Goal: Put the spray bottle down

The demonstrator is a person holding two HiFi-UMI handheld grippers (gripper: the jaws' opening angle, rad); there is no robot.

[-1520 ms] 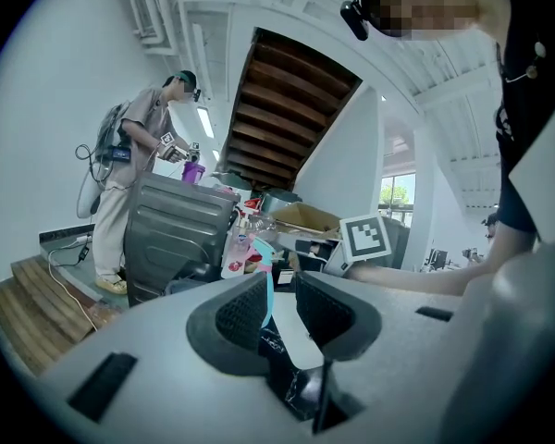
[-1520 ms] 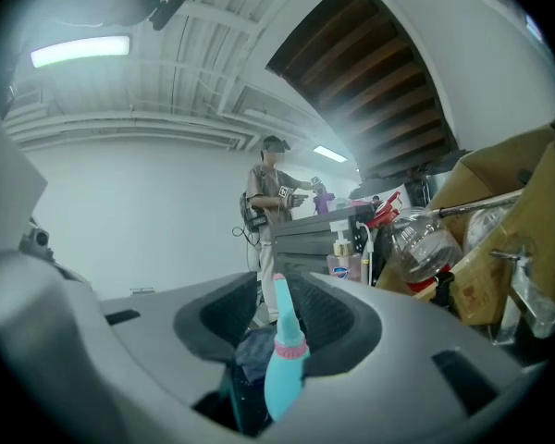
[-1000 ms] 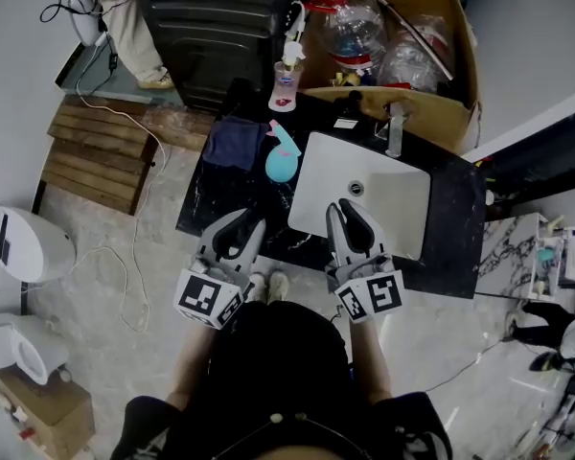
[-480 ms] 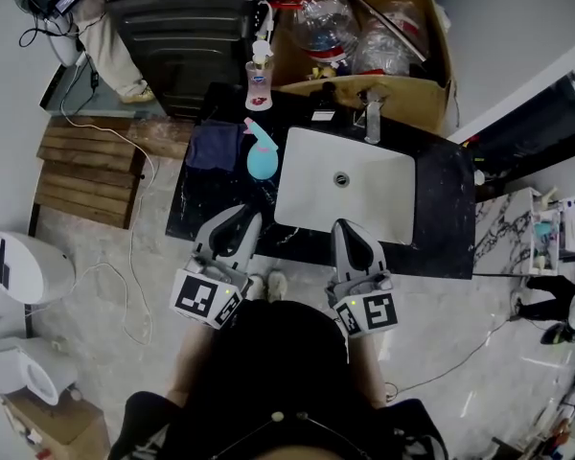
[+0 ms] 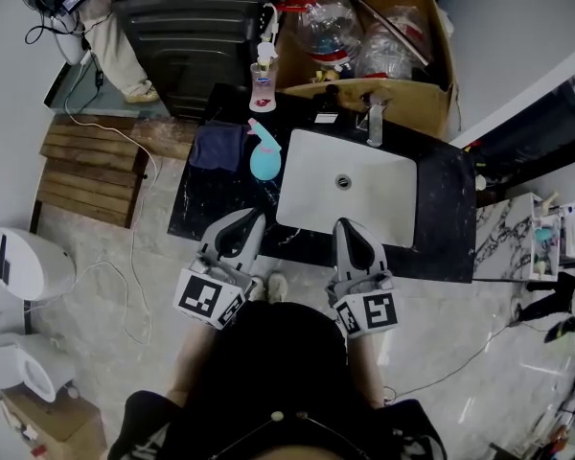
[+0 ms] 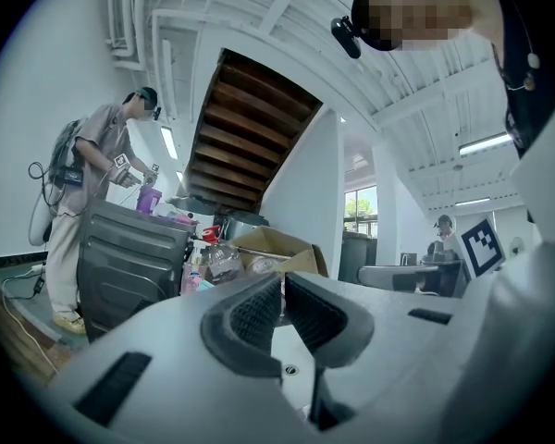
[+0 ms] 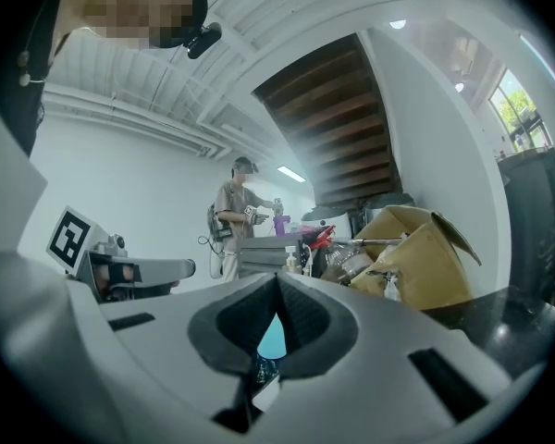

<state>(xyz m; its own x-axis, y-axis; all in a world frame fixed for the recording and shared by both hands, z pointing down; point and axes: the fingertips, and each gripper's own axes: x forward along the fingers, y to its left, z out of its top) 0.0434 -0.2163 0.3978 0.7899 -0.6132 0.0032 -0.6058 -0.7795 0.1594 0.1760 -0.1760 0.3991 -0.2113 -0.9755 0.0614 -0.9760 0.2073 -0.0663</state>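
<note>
The job looks done: the turquoise, round-bodied plastic spray bottle with a pink trigger (image 5: pixel 264 158) stands free on the black marble counter (image 5: pixel 196 209) just beside the white sink (image 5: pixel 383 195), while the left gripper (image 5: pixel 249 218) and right gripper (image 5: pixel 343 224), both closed on nothing, hang at the counter's near edge.

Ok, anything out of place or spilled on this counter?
Nothing stands out. The teal spray bottle sits on the black counter beside the sink, next to a blue cloth; no spill visible.
</note>
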